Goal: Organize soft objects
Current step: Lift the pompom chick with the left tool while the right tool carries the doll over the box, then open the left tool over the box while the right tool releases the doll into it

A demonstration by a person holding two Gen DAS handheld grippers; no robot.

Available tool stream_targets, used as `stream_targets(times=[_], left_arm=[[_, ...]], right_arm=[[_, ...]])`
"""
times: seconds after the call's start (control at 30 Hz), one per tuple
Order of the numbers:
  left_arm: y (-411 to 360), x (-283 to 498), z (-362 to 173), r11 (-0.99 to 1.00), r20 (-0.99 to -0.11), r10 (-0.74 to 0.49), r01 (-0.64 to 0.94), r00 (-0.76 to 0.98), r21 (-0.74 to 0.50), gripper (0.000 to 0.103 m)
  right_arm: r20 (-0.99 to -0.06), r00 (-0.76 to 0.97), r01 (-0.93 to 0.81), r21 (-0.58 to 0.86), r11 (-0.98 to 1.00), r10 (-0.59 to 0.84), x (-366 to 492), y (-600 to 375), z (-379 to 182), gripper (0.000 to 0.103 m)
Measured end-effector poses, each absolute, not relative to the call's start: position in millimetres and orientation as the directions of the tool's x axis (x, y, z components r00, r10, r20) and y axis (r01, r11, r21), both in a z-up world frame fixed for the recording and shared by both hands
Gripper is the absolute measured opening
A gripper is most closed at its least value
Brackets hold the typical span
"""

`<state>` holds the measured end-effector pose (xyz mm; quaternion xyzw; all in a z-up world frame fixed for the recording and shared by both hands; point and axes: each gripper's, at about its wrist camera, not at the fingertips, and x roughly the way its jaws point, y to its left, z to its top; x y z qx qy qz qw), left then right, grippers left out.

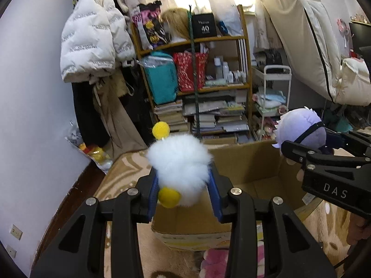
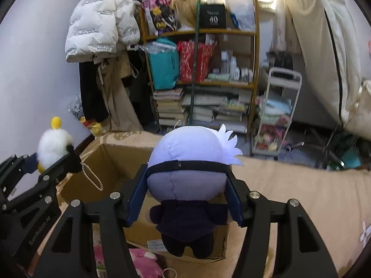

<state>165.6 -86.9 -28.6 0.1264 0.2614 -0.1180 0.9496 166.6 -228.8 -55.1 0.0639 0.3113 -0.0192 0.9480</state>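
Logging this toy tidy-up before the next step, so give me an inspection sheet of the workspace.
Surface: beige patterned bedding.
Job's things: fluffy white toy; doll with pale purple hair; open cardboard box below both.
Clutter: pink plush beside the box.
Grippers: left gripper and right gripper, jaws each clamped on a toy.
Cables: nothing seen.
Surroundings: crowded wooden shelf, white puffer jacket, white trolley.

"das" on right gripper (image 1: 289,149) | "40" on black box (image 1: 204,26)
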Motion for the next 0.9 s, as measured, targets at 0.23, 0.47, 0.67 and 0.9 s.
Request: stream_targets(times=[0.23,0.47,0.67,0.9], left_arm=[[-93.4,166.7,-35.7,0.932,-0.55,-0.164,0.312,0.819,0.187,0.038],[-93.0,166.6,-38.3,0.933,-0.554,-0.148,0.302,0.819,0.197,0.057],[-91.4,169.0,-38.4,0.935,-0.561,-0.141,0.297,0.816,0.197,0.06],[-84.9,168.0,-33.9,0.939,-0.559,-0.121,0.277,0.82,0.203,0.067]], right_arm=[[-0.621,0.784,0.086,0.117,0.989,0.005,170.4,-233.5,-62.4,0.066],[-0.632,0.775,0.08,0.105,0.991,0.004,172.6,-230.0,-64.3,0.066],[-0.643,0.765,0.056,0.117,0.992,0.033,177.5,-229.4,-66.6,0.066],[-0.66,0.75,0.056,0.12,0.991,0.038,177.2,-229.8,-69.7,0.078]])
